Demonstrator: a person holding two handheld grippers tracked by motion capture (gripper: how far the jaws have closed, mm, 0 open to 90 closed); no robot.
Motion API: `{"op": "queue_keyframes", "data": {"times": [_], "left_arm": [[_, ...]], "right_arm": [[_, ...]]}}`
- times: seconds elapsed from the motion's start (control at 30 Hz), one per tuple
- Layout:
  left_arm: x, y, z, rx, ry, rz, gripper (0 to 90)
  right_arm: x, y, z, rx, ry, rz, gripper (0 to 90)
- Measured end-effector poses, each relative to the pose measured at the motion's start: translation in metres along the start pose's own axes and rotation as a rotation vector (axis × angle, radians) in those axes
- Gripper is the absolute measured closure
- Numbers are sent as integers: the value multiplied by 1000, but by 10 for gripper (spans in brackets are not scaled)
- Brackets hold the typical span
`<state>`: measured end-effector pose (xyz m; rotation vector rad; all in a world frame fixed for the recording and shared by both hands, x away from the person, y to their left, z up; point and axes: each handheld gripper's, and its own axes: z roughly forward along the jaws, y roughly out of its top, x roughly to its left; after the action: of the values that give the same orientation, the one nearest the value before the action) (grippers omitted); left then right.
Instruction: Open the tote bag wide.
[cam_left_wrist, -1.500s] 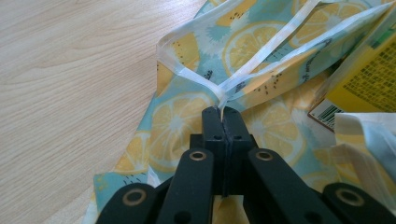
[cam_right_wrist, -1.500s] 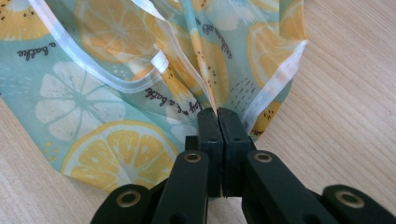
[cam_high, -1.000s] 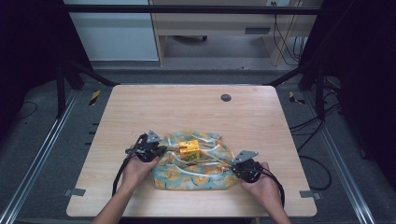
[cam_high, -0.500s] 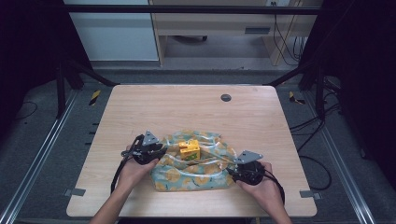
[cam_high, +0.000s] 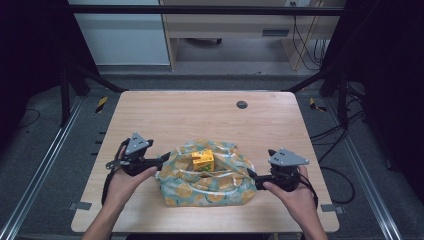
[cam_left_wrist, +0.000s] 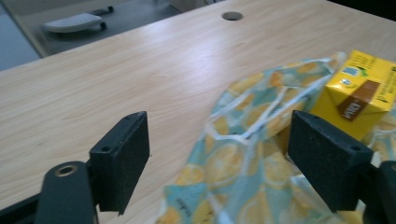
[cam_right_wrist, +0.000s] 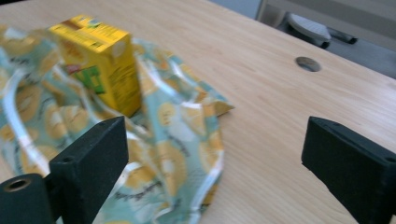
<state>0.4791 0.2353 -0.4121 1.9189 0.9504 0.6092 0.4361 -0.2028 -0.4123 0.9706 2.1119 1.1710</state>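
Both grippers, left (cam_high: 163, 159) and right (cam_high: 251, 175), have just been opening; jaws now spread with nothing between them. They have let go of the bag (cam_high: 210, 182), which now lies slumped mid-counter (cam_high: 180, 115) around the yellow carton (cam_high: 202, 161); release looks complete.

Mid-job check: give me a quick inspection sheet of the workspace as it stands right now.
Surface: light wooden table, with a round grommet hole near the far edge.
Job's things: lemon-print bag crumpled at the near middle; yellow carton standing in its open top.
Clutter: nothing seen on the table.
Grippers: left gripper open, jaws just been opening, bag cloth below and between them, unpressed; right gripper open, jaws just been opening, the bag's edge between them, unpressed.
Cables: black cable trails from the left gripper; loose cables on the floor at right.
Surroundings: metal frame rails, grey floor, desk beyond.
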Motion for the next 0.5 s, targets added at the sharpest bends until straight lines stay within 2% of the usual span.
{"op": "queue_keyframes", "data": {"times": [0.07, 0.1, 0.17, 0.27, 0.3, 0.37, 0.47, 0.5], "left_arm": [[9, -4, -7, -2, 21, -24, 174], [9, -4, -7, -2, 21, -24, 165], [23, -13, -14, 7, 54, -54, 150], [35, -24, -20, 28, 83, -64, 142], [35, -24, -20, 28, 83, -64, 138], [43, -36, -23, 46, 100, -83, 133], [50, -49, -25, 64, 117, -103, 124], [50, -49, -25, 64, 117, -103, 120]], "right_arm": [[-8, 0, -1, -9, -19, 28, 63], [-8, 0, -1, -9, -19, 28, 63], [-19, -2, 1, -8, -52, 75, 62], [-28, -6, 4, 8, -87, 102, 62], [-28, -6, 4, 8, -87, 102, 62], [-37, -12, 8, 42, -126, 127, 73], [-46, -20, 13, 78, -168, 161, 83], [-49, -24, 14, 93, -183, 170, 85]]}}
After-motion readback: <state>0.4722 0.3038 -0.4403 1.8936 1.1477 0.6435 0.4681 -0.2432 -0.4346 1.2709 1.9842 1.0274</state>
